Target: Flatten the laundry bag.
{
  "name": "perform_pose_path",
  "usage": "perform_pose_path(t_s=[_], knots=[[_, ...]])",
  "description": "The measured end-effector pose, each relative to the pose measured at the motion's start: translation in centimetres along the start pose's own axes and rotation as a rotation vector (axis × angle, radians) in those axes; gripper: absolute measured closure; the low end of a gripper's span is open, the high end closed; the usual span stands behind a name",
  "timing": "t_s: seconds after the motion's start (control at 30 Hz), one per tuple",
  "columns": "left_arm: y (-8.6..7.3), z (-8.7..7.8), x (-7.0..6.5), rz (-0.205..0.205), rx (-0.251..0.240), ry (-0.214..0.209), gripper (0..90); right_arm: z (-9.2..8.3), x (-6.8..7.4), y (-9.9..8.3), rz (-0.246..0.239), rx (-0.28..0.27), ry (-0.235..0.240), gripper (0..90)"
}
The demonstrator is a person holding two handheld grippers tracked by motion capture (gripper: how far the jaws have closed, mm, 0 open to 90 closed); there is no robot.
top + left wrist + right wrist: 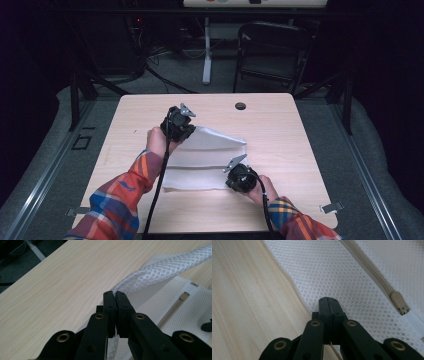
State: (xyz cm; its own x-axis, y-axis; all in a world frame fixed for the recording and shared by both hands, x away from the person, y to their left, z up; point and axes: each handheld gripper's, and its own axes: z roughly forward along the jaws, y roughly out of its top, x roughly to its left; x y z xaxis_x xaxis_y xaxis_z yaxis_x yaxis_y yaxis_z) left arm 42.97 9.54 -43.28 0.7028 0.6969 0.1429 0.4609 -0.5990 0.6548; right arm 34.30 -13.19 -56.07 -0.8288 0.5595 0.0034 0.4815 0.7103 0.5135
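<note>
Black jaws of the left gripper (115,296) are sitting closest to the lens in the left gripper view, pressed together on a bunched fold of the white mesh laundry bag (160,267), which is rising off the worktop (57,290) as a taut rope of netting. I am reading this hold as a lift of the bag's far corner, meant to raise or fold that side over the rest. The right gripper (329,300) is also standing fully closed, its tips resting on the mesh near the bag's edge; whether fabric is actually pinched between them I cannot tell. In my judgement it is serving as an anchor, keeping the near side from sliding while the other corner is going up. From the high view I am seeing the overall layout: the bag (205,160) is lying near the middle of the worktop (280,120), its upper left corner peaked under the left gripper (178,124), with the right gripper (241,177) at its lower right edge. The right gripper view is supplying detail that the high view is not resolving: the beige zipper pull (399,302) lying flat on the mesh, just beside the jaws.
</note>
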Motion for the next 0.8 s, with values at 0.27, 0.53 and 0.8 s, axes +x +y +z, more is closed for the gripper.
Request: perform_pose_path(t_s=[0.27,0.53,0.8], knots=[[0.9,0.4,1.2,-0.007,-0.024,0.036,87.8,-0.1,0.0,0.0,-0.004,0.010,0.015,90.0],[1.6,1.0,2.4,-0.027,-0.043,0.050,87.5,-0.2,0.1,-0.1,-0.012,0.023,0.022,90.0],[2.7,2.0,3.5,-0.047,-0.043,0.080,87.1,-0.3,0.4,-0.2,-0.004,0.023,0.025,90.0]])
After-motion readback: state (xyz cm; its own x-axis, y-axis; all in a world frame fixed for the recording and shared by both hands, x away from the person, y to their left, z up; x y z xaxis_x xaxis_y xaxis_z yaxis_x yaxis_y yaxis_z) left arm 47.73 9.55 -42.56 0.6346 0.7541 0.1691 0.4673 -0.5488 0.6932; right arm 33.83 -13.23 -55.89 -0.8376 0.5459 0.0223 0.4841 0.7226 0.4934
